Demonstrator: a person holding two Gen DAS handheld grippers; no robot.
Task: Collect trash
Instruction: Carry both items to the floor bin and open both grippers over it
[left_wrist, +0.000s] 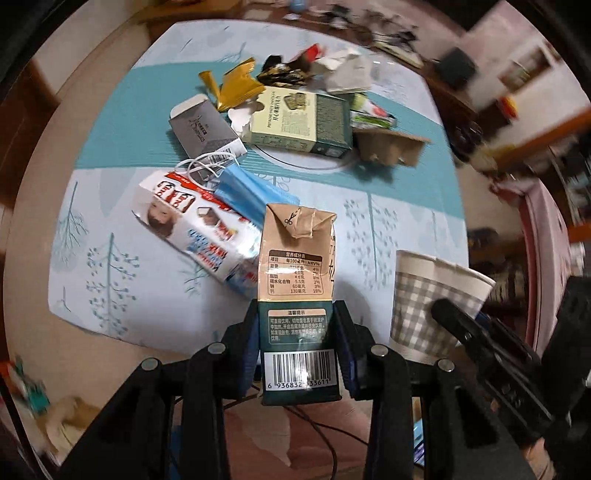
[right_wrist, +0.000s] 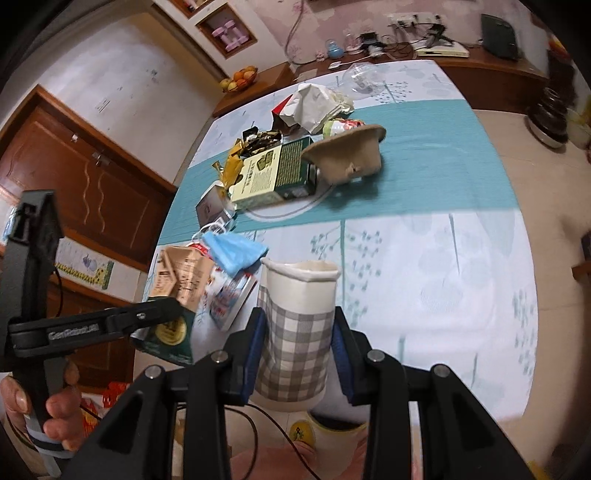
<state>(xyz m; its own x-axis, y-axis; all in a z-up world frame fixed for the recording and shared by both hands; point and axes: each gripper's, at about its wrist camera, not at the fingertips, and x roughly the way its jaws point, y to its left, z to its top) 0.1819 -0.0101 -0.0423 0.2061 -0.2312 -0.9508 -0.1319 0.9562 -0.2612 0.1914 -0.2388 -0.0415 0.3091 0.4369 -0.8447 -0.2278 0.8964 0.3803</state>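
My left gripper (left_wrist: 297, 345) is shut on a tan and dark green drink carton (left_wrist: 297, 280), held above the table's near edge; the carton (right_wrist: 177, 291) also shows at the left of the right wrist view. The right gripper (right_wrist: 297, 350) is shut on a grey checked paper cup (right_wrist: 295, 332), upright, mouth towards the table. That cup (left_wrist: 424, 302) appears to the right in the left wrist view. Trash lies on the table: a red and white carton (left_wrist: 195, 229), a blue face mask (left_wrist: 251, 192), a grey box (left_wrist: 207, 127), a green box (left_wrist: 299, 122), a pulp tray (left_wrist: 388, 146).
A blue patterned cloth (right_wrist: 424, 266) covers the table. Gold wrappers (left_wrist: 236, 85), crumpled white paper (right_wrist: 314, 103) and a clear plastic piece (right_wrist: 360, 77) lie at the far side. A hand (right_wrist: 40, 410) holds the left gripper's handle. A brown door (right_wrist: 85, 184) and a sideboard (right_wrist: 480, 62) stand beyond.
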